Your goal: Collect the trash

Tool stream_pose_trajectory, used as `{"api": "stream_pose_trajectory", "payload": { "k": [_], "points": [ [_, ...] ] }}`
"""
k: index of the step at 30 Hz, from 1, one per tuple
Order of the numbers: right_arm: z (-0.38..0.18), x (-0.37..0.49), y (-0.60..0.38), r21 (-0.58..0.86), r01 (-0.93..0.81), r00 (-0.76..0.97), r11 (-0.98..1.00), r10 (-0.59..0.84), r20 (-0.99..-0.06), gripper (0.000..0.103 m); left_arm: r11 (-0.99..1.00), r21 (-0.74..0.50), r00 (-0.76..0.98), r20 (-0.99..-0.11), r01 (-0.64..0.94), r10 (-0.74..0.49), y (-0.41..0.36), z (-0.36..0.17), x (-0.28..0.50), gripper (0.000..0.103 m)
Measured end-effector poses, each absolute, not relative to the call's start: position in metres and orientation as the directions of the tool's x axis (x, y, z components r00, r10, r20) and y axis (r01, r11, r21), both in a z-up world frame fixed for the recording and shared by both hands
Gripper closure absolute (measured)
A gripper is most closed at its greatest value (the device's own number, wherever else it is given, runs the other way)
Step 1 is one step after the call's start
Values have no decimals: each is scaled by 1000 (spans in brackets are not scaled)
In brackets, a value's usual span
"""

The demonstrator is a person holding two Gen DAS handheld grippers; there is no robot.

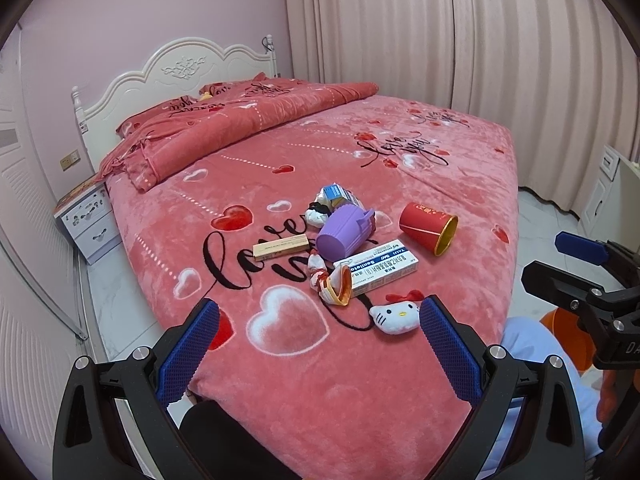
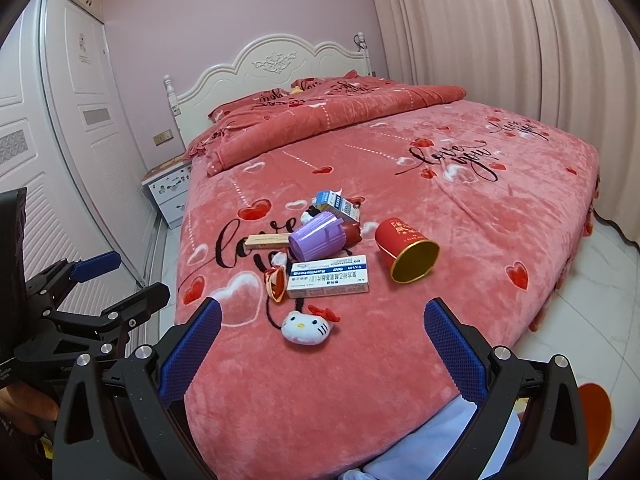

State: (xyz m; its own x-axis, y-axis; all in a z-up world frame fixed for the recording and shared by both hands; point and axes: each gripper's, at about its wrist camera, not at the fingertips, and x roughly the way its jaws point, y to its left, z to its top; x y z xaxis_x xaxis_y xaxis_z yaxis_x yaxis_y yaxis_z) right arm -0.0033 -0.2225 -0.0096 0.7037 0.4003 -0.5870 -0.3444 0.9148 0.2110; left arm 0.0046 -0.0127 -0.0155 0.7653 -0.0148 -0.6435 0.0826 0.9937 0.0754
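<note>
A cluster of items lies on the pink heart-print bed (image 1: 440, 184) (image 2: 500, 216): a white medicine box (image 1: 376, 267) (image 2: 328, 276), a red cup on its side with a gold rim (image 1: 427, 228) (image 2: 404, 248), a purple ribbed container (image 1: 344, 236) (image 2: 316, 238), a tan slim box (image 1: 281, 247) (image 2: 266, 241), a small blue-white carton (image 1: 335, 192) (image 2: 336, 202), crumpled wrappers (image 1: 334, 286) (image 2: 277, 280) and a white cat plush (image 1: 394, 312) (image 2: 306, 327). My left gripper (image 1: 318, 322) is open, hovering short of the plush. My right gripper (image 2: 322, 326) is open too, with the plush lying beyond its fingers.
A white nightstand (image 1: 86, 216) (image 2: 170, 192) stands left of the bed by white wardrobe doors (image 2: 60, 128). A folded pink quilt (image 1: 248, 120) covers the head end. Curtains (image 1: 460, 32) hang behind. An orange object (image 2: 596, 416) sits on the floor at lower right.
</note>
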Motion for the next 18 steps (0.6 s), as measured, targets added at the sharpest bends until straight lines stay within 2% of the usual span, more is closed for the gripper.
{"api": "stream_pose_trajectory", "payload": {
  "k": [6,18],
  "points": [
    [-15,7,-226,231,-345,689,910,413,-596,4,988,103,754,-657,113,-18,-16,-20,17,5],
    [-26,33,-205,139,-590,600,795,547,-584,4,939,123,681,-719,322,-140,-3,-42,56,5]
  ]
}}
